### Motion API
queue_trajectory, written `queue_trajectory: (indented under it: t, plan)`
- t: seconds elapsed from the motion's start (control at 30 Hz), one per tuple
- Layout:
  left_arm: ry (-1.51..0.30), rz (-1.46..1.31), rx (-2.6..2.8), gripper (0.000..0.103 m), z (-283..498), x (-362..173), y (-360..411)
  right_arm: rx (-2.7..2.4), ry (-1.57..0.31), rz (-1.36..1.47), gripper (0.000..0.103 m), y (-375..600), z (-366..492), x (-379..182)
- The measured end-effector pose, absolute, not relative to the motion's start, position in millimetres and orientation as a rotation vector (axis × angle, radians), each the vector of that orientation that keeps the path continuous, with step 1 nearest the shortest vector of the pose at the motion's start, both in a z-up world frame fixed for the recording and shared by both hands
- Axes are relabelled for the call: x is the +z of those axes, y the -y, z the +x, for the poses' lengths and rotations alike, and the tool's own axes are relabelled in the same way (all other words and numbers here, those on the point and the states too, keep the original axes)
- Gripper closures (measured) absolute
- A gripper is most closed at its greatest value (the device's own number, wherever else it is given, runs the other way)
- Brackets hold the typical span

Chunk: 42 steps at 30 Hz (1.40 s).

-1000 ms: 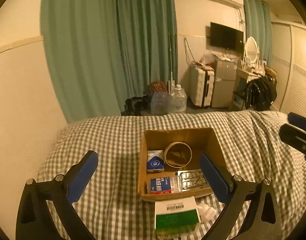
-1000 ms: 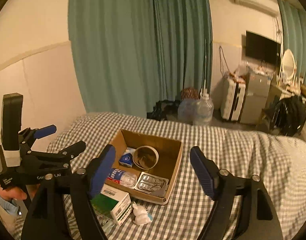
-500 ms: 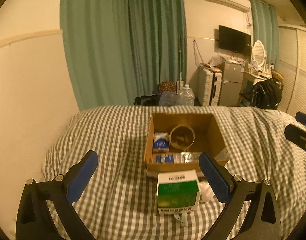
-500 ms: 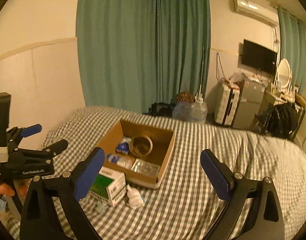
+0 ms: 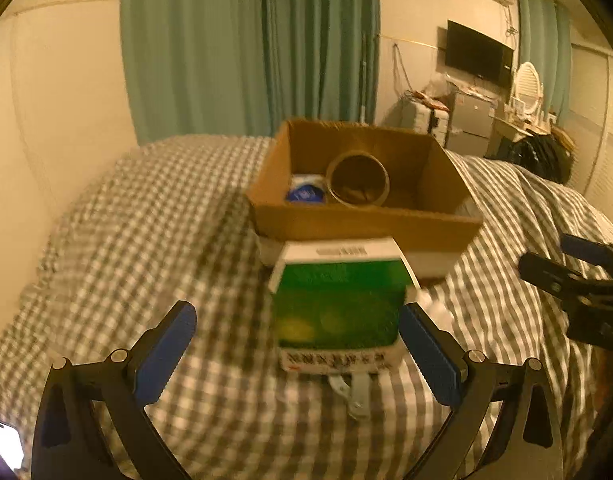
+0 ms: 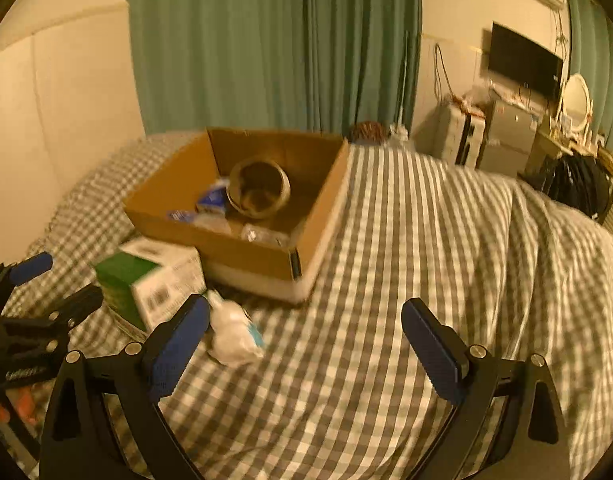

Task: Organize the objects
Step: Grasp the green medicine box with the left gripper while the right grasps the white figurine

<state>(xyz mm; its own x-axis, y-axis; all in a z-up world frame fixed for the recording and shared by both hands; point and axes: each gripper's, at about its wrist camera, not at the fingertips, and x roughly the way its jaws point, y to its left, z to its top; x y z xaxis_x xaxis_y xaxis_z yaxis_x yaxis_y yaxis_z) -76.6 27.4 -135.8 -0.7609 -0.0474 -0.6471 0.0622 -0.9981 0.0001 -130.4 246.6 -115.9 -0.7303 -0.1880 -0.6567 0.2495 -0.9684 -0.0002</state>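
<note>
A green and white carton (image 5: 336,304) (image 6: 146,280) lies on the checked bedspread just in front of an open cardboard box (image 5: 366,220) (image 6: 242,248). My left gripper (image 5: 298,344) is open, its blue pads either side of the carton's near end without touching it. In the box are a brown tape roll (image 5: 357,180) (image 6: 259,188), a blue packet (image 5: 304,193) and other small items. A crumpled white wrapper (image 6: 234,330) lies beside the carton, close to the left fingertip of my open right gripper (image 6: 304,338), which holds nothing.
The bed (image 6: 426,260) runs to a cream wall (image 5: 58,112) on the left and green curtains (image 5: 246,48) behind. A small metal clip (image 5: 356,394) lies under the carton's near edge. Suitcases, a TV and a dresser stand at the far right.
Both grippers have come down and forward towards the bed. The carton and box now look much larger and closer, and the left pads flank the carton.
</note>
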Motion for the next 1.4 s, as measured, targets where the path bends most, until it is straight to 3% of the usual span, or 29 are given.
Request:
queue_trajectory:
  t: [0.47, 0.83, 1.2, 1.4]
  plan:
    - [0.039, 1.139, -2.960, 0.000, -104, -168, -53, -2.752, -0.131, 1.085, 0.006, -252, -137, -136]
    - [-0.244, 1.200, -2.902, 0.000, -110, -192, -8, -2.738, -0.181, 1.146, 0.006, -243, -141, -152]
    - [-0.132, 1.173, -2.961, 0.000, -99, -177, -3, -2.712, -0.209, 1.174, 0.006, -237, -142, -160]
    - [-0.255, 1.179, -2.984, 0.000, -115, -178, 12, -2.705, -0.208, 1.181, 0.006, -236, -142, -163]
